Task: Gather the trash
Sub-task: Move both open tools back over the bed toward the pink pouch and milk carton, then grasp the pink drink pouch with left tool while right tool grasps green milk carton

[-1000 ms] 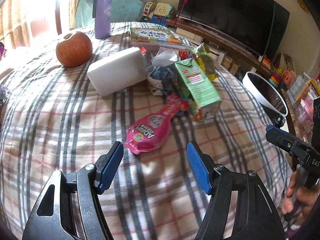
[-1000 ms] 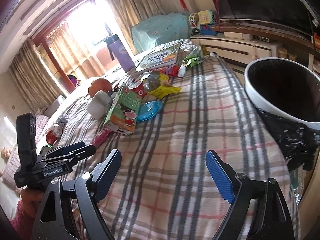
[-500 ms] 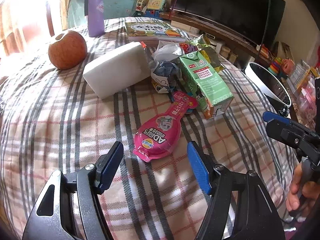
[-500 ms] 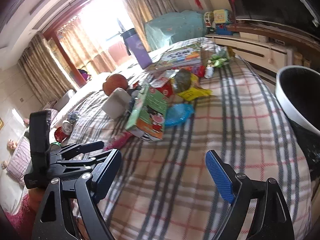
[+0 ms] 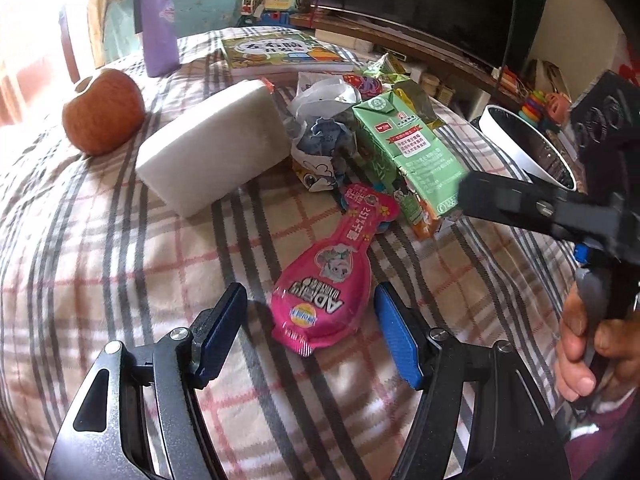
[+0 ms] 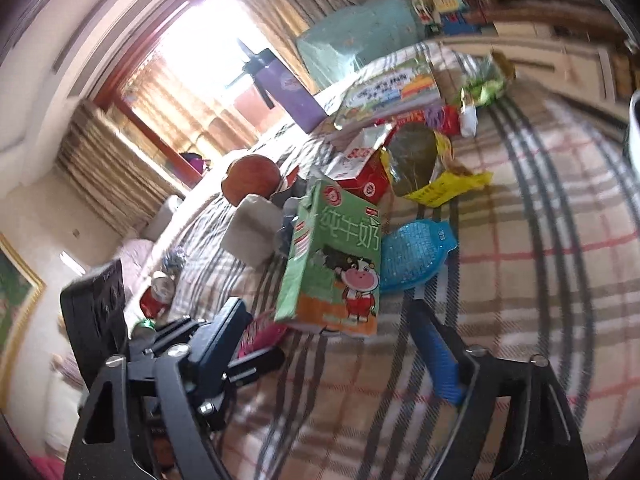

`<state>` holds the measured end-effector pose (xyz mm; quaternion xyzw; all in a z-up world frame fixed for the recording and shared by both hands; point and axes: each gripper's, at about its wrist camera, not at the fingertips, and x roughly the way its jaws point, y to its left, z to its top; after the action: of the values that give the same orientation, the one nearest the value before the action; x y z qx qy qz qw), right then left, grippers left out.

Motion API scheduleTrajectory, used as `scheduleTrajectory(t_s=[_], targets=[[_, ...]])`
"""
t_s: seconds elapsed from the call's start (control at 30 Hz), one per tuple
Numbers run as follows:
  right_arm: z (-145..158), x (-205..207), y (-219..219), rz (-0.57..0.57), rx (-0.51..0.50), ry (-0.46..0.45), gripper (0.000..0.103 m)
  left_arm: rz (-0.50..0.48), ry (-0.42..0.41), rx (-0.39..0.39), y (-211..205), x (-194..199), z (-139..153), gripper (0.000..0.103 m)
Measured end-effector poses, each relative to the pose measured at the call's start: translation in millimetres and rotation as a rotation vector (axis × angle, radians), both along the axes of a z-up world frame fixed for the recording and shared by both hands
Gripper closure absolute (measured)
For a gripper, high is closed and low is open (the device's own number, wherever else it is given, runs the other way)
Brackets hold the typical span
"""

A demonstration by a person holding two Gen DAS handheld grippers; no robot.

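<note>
Since 0.5 s ago, left gripper point(image 5: 308, 322) has closed in on the pink pouch point(image 5: 326, 280): jaws spread wide, pouch's lower end between the fingertips, lying flat on the plaid blanket point(image 5: 120, 248). Right gripper point(image 6: 332, 346) (view blurred) also spread wide and holding nothing, facing the green milk carton point(image 6: 336, 264). White bin point(image 5: 524, 146) beyond the blanket's right edge.

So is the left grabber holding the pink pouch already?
No, the left gripper is open, with the pink pouch lying loose on the blanket between its fingers.
</note>
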<state>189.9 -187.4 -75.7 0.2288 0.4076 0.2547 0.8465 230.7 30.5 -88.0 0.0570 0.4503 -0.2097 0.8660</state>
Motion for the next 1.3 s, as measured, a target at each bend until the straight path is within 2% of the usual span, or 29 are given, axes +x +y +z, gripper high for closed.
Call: scheduleTrajectory(t_s=[0.03, 0.07, 0.1, 0.17, 0.2, 0.33, 0.63, 0.83, 1.03, 1.3], targets=[[-2, 2, 0, 0.001, 0.01, 0.013, 0.046, -0.004, -0.004, 0.006, -2, 0, -1, 0.036], [-4, 4, -1, 0.005, 0.016, 0.026, 0.048, -0.009, -0.01, 0.014, -4, 0, -1, 0.036], [-6, 4, -2, 0.009, 0.022, 0.034, 0.048, -0.012, -0.015, 0.023, -7, 0, -2, 0.036], [-4, -2, -4, 0.008, 0.004, 0.013, 0.048, -0.022, -0.026, 0.036, -10, -4, -2, 0.051], [-2, -5, -5, 0.007, -0.011, 0.001, 0.049, -0.025, -0.03, 0.04, -12, -5, -1, 0.056], [10, -24, -21, -0.007, -0.056, -0.044, 0.049, -0.005, -0.035, 0.04, -18, -11, 1, 0.057], [20, -64, -81, -0.13, -0.215, -0.078, 0.049, -0.019, -0.053, -0.065, -52, -39, 14, 0.057], [21, -79, -106, -0.187, -0.29, -0.088, 0.049, -0.033, -0.047, -0.114, -79, -44, 18, 0.058], [26, -90, -123, -0.23, -0.313, -0.107, 0.049, -0.04, -0.037, -0.145, -99, -46, 20, 0.058], [30, -97, -140, -0.263, -0.305, -0.118, 0.049, -0.065, -0.051, -0.141, -121, -48, 27, 0.058]])
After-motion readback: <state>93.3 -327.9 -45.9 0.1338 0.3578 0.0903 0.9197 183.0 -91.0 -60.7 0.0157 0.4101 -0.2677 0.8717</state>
